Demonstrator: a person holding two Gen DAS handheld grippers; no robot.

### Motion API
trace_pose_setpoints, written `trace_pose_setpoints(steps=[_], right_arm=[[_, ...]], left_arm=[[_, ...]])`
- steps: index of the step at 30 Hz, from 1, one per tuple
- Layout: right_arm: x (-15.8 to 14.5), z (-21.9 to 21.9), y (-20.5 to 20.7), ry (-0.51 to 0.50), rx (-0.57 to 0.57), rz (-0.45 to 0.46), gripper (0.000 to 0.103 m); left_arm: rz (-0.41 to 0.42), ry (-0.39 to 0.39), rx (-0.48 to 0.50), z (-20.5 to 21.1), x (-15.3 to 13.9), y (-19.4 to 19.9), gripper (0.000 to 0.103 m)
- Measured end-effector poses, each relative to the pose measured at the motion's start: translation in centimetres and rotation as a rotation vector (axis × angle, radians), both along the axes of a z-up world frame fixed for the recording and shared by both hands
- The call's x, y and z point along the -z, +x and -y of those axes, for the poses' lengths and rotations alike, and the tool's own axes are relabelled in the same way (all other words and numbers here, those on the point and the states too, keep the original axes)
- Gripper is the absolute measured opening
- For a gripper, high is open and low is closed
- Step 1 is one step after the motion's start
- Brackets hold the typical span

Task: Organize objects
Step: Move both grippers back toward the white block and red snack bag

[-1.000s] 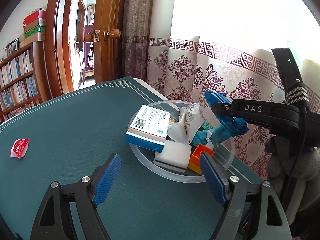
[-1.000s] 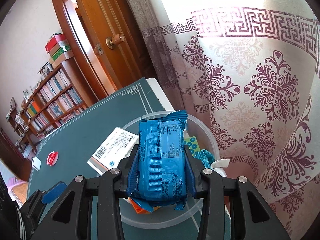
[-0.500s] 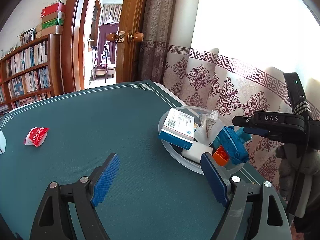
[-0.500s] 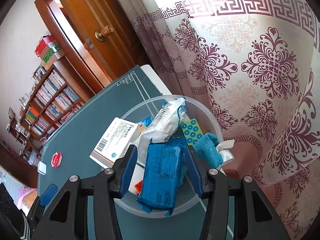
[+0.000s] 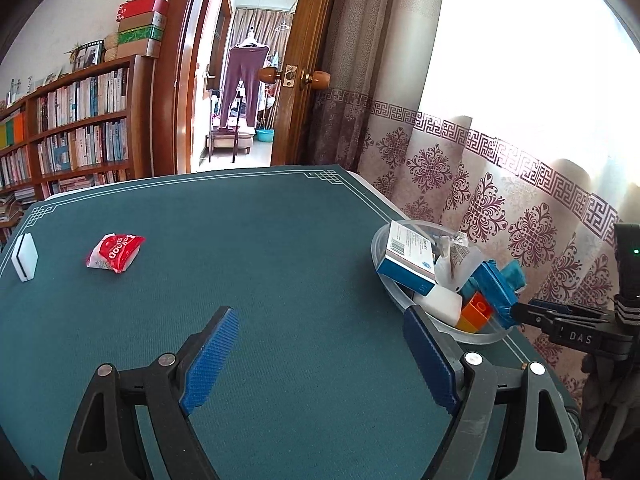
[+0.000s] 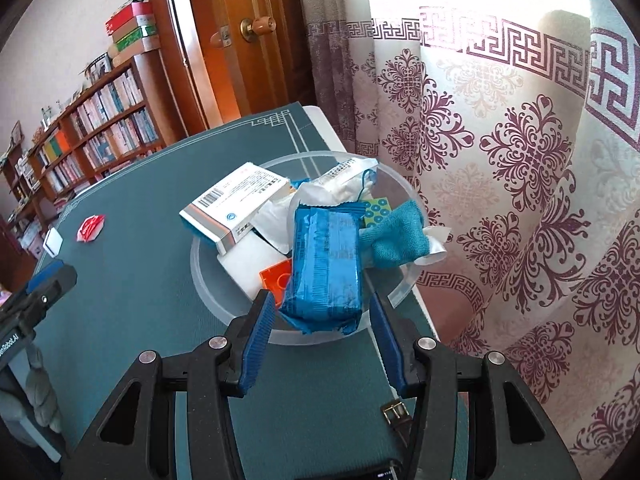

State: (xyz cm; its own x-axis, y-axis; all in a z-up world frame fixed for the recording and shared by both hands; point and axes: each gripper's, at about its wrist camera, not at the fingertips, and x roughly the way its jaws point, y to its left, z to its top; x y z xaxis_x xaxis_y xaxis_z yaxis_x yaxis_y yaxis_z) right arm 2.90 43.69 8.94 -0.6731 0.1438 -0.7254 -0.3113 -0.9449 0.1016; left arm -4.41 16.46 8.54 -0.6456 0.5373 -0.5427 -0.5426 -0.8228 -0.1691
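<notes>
On table: 1 bowl (image 6: 208, 280), 1 red packet (image 5: 115, 252); both grippers (image 5: 320, 356) (image 6: 322, 334) open, nothing gripped.

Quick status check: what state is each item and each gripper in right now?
Blue packet: released, lying in the bowl.
Clear bowl: piled full.
Red sachet: loose on the mat.
White block: loose on the mat.
Right gripper: open, empty.
Left gripper: open, empty.
Door: open.

The right gripper (image 6: 322, 330) stands with jaws apart just before the clear bowl (image 6: 208, 280), where the blue packet (image 6: 325, 264) lies free atop the pile — white box (image 6: 236, 210), teal cloth (image 6: 396, 236) — red sachet (image 6: 91, 228) far left.
</notes>
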Motion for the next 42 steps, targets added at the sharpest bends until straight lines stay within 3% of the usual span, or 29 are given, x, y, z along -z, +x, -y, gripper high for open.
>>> trace_pose_setpoints(steps=[3,7,15,18,22,28,33,35,39,42], right_arm=[[0.6,0.4,-0.9,0.035,0.011,0.008,0.048],[0.4,-0.4,-1.8,0.038,0.037,-0.009,0.036],[0.4,-0.8,-2.8,0.069,0.042,-0.018,0.035],[0.4,-1.3,-3.6,0.045,0.054,-0.025,0.027],[0.6,-0.7,-4.0,0.054,0.052,-0.03,0.027],[-0.2,-0.2,-3.0,0.063,0.07,-0.056,0.029],[-2.2,0.9,-2.6,0.072,0.083,-0.108,0.037],[-3.0,1.8,-2.8,0.066,0.069,-0.131,0.039],[-3.6,4.4,-4.0,0.039,0.009,-0.156,0.055],[-3.3,6.8,-5.4,0.009,-0.051,-0.145,0.055]], left_arm=[[-0.009,-0.002,-0.01,0.7,-0.1,0.2,0.087],[-0.004,0.001,-0.035,1.7,-0.1,-0.2,0.087],[-0.001,0.004,-0.066,2.9,0.1,-0.7,0.087],[0.015,0.003,-0.082,3.5,0.6,-1.1,0.087],[0.028,-0.014,-0.102,4.5,1.3,-1.4,0.087],[0.065,-0.026,-0.15,6.8,2.4,-2.7,0.087],[0.078,-0.027,-0.209,9.1,2.7,-3.8,0.087],[0.079,-0.027,-0.232,10.1,2.7,-4.1,0.088],[0.078,-0.033,-0.279,12.1,2.8,-4.7,0.091],[0.081,-0.038,-0.313,13.6,3.0,-5.2,0.092]])
